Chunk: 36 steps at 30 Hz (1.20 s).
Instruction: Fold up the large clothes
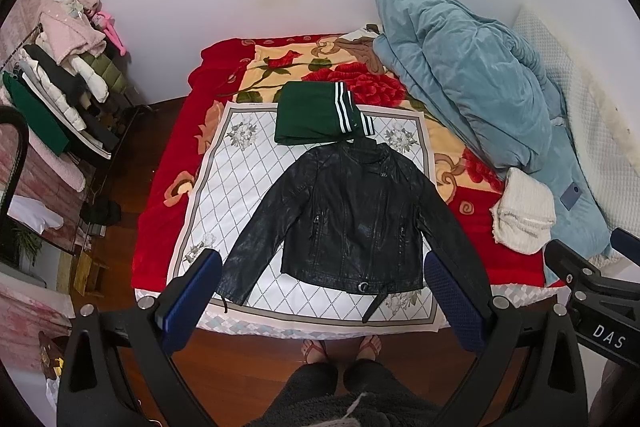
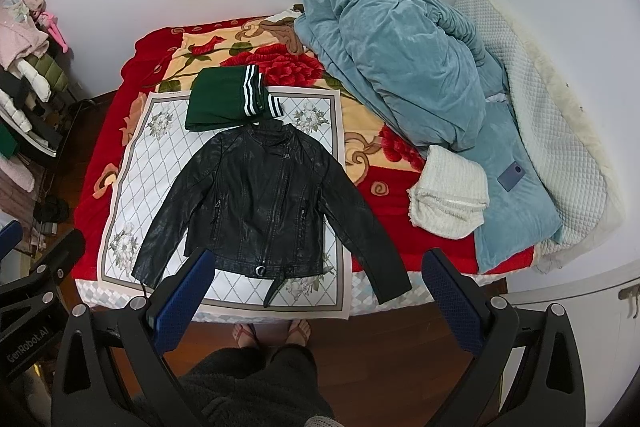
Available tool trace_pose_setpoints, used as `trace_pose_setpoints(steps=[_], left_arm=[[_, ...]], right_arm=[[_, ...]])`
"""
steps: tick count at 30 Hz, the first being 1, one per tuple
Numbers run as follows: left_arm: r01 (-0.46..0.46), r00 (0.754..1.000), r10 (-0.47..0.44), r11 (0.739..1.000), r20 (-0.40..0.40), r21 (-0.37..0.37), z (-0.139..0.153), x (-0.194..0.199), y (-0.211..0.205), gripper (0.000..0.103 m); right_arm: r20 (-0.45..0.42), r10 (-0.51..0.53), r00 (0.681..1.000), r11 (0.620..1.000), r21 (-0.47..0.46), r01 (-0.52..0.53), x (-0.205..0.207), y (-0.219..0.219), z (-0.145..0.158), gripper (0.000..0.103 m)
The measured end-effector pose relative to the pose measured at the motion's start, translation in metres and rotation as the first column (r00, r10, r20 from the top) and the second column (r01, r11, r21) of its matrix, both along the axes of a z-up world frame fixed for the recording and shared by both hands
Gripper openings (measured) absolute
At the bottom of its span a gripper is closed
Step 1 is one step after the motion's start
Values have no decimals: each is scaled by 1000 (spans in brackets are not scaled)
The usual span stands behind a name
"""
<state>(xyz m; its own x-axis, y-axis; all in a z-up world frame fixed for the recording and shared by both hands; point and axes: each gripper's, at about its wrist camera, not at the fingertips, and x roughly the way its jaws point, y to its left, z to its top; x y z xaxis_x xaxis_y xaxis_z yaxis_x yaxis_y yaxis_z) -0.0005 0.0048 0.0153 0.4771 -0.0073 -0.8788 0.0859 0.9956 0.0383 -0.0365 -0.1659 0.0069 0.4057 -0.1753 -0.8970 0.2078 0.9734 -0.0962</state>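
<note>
A black leather jacket [image 1: 352, 219] lies flat, front up, sleeves spread, on a white diamond-pattern cloth [image 1: 240, 179] on the bed; it also shows in the right wrist view [image 2: 260, 203]. A folded green garment with white stripes [image 1: 316, 115] lies just beyond its collar, also seen in the right wrist view [image 2: 224, 99]. My left gripper [image 1: 324, 291] is open and empty, held high above the jacket's hem. My right gripper [image 2: 320, 287] is open and empty, above the near bed edge, beside the left one.
A heaped blue quilt [image 2: 392, 59] and a folded white knit [image 2: 452, 195] lie on the bed's right side, with a phone [image 2: 512, 175] on the blue bedding. A loaded clothes rack [image 1: 60, 99] stands left. The person's sandalled feet [image 1: 340, 347] stand on the wooden floor.
</note>
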Motion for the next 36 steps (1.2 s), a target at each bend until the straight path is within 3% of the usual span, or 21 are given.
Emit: trace_pose_setpoints(steps=[36], left_arm=[[-2, 1000, 2, 1000, 6, 0, 1, 2, 1, 103]], right_arm=[[3, 10, 1000, 1000, -2, -10, 4, 11, 12, 103]])
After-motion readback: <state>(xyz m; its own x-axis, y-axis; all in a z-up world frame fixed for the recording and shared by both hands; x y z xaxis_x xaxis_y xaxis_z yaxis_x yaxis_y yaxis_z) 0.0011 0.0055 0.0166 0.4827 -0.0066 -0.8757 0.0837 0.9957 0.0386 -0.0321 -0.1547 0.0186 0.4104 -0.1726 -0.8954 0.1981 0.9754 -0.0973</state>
